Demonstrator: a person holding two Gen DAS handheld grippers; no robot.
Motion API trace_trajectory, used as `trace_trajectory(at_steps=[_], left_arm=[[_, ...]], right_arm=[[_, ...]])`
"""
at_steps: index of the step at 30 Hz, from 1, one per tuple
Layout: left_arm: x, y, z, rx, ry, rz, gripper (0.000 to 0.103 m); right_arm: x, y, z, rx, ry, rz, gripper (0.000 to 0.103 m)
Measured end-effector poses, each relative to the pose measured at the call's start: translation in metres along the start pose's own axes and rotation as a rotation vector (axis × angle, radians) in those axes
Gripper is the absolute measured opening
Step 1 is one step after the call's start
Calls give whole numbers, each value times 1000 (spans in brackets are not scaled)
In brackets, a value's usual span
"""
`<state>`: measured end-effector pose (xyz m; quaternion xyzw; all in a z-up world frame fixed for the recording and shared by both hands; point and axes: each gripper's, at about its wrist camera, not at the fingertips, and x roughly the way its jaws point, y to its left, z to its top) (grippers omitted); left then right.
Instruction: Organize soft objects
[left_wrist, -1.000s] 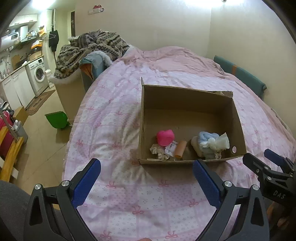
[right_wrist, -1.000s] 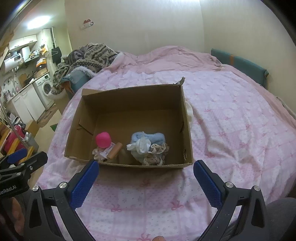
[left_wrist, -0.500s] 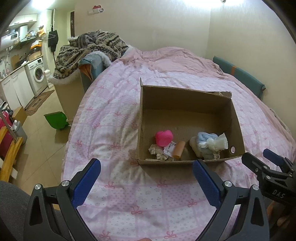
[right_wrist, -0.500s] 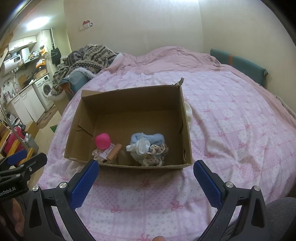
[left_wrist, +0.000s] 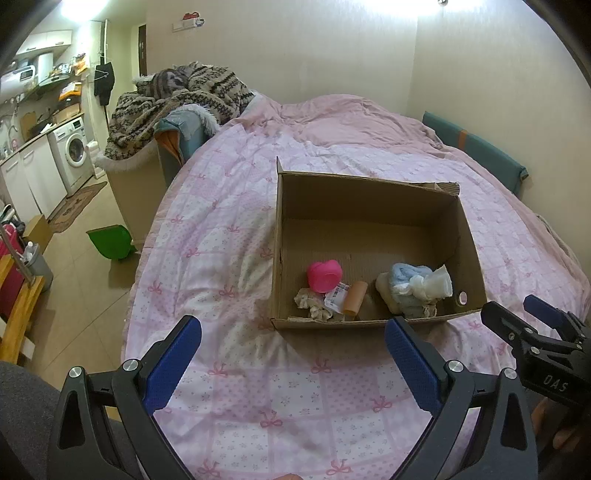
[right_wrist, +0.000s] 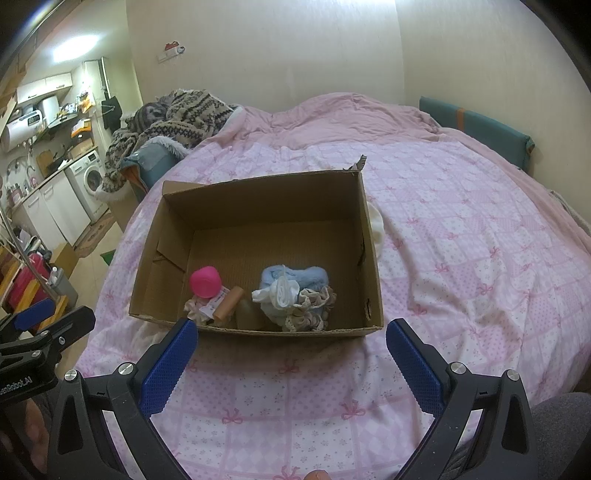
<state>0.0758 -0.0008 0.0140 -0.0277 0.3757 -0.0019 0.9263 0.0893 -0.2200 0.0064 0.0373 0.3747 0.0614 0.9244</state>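
Bed: pink bow-print quilt (left_wrist: 229, 258) covers it, a patterned blanket heap (left_wrist: 177, 99) at its far left corner; kitchen with one washing machine (left_wrist: 72, 153) beyond.
Box: one open cardboard box (right_wrist: 258, 210) sits on the quilt, ahead of both grippers.
Left gripper (left_wrist: 291, 362): jaws spread wide, nothing between them, hovering over the quilt just short of the box's near wall.
Right gripper (right_wrist: 291, 360): jaws likewise spread and empty, near the box's front edge.
Contents: all lie along the near wall. One pink heart-shaped thing (right_wrist: 205, 282), one tan roll with a label (right_wrist: 227, 303), one blue cloth (right_wrist: 295, 277) with a white cloth (right_wrist: 282, 291) on top, two lace-trimmed scrunchies (right_wrist: 312, 308).
Outside box: one white cloth (right_wrist: 376, 227) peeks out behind the box's right wall.
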Motion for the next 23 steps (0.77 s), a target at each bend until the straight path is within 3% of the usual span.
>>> trace_trajectory(at_steps=[23], left_arm=[[-2, 3, 1, -14, -1, -14, 99]], right_arm=[[-5, 2, 1, 7, -13, 7, 103]])
